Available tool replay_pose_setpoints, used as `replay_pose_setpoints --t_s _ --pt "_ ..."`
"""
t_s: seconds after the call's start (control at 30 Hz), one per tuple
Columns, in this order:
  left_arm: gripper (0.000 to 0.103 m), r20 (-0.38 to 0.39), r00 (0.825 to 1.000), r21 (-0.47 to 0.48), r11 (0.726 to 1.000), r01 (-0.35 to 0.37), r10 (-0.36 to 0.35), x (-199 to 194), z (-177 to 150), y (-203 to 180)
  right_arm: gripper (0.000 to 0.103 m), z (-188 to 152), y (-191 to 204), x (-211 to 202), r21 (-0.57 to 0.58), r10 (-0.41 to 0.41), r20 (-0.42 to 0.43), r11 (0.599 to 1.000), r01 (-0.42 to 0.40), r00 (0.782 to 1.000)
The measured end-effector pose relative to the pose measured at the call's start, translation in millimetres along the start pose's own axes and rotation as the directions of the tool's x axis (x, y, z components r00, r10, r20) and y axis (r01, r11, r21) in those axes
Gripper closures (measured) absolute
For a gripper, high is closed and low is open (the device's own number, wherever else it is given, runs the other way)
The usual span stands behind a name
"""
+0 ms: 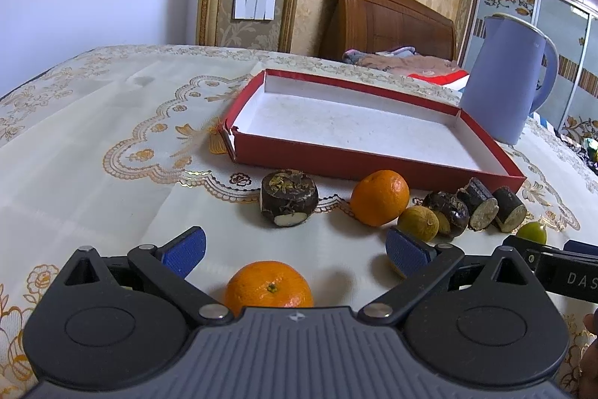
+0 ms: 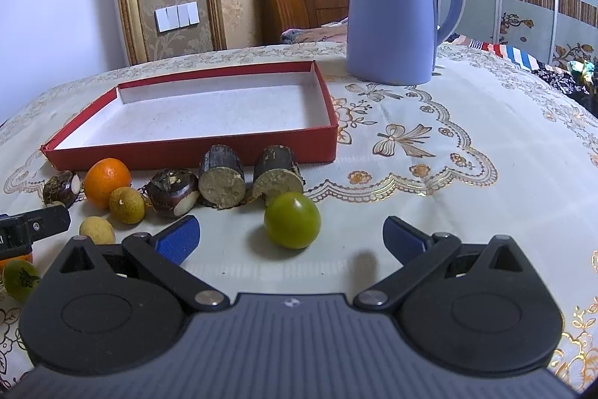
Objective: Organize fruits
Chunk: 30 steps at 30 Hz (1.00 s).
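Note:
A shallow red box (image 1: 373, 159) with a white inside lies empty on the cloth; it also shows in the right wrist view (image 2: 194, 148). In front of it lie a row of fruits: a dark water chestnut (image 1: 288, 199), an orange (image 1: 379, 197), a yellow-brown longan (image 1: 418, 223), another chestnut (image 1: 448, 212) and two dark sugarcane pieces (image 1: 493, 204). My left gripper (image 1: 295, 249) is open, with a second orange (image 1: 269, 287) between its fingers close to the body. My right gripper (image 2: 289, 240) is open just behind a green fruit (image 2: 292, 220).
A lavender electric kettle (image 2: 392, 10) stands behind the box's right end. A patterned cream tablecloth (image 2: 467, 144) covers the table. A second longan (image 2: 96, 230) and a green fruit with a dark stem end (image 2: 18, 279) lie at the left of the right wrist view.

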<state>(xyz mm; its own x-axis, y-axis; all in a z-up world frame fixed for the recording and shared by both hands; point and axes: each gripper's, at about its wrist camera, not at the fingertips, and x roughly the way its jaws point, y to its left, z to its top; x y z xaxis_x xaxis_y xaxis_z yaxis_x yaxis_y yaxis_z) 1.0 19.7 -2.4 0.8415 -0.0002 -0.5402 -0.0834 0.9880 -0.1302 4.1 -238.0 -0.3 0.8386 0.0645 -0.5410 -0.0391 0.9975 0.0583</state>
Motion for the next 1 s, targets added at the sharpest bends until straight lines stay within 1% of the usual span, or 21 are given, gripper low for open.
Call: replay_pose_setpoints --t_s 0.73,0.8,0.9,1.0 --pt "0.000 -0.002 1.000 -0.017 1.000 -0.019 0.019 1.4 1.0 2.4 0.000 0.5 -0.8 1.7 0.002 0.012 -0.008 1.000 -0.012 1.000" --pt "0.000 -0.001 1.000 -0.018 1.000 -0.020 0.020 1.5 0.9 2.3 0.000 0.9 -3.4 1.7 0.016 0.025 -0.009 1.000 -0.025 1.000" --pt "0.000 -0.003 1.000 -0.028 0.999 -0.025 0.025 2.3 0.9 3.8 0.000 0.8 -15.2 -0.8 0.079 0.070 0.007 0.994 -0.071 0.997" --pt "0.000 0.000 1.000 -0.037 0.999 -0.023 0.023 1.2 0.2 5.3 0.000 -0.1 -24.9 -3.4 0.113 0.088 0.018 0.990 -0.090 0.996"
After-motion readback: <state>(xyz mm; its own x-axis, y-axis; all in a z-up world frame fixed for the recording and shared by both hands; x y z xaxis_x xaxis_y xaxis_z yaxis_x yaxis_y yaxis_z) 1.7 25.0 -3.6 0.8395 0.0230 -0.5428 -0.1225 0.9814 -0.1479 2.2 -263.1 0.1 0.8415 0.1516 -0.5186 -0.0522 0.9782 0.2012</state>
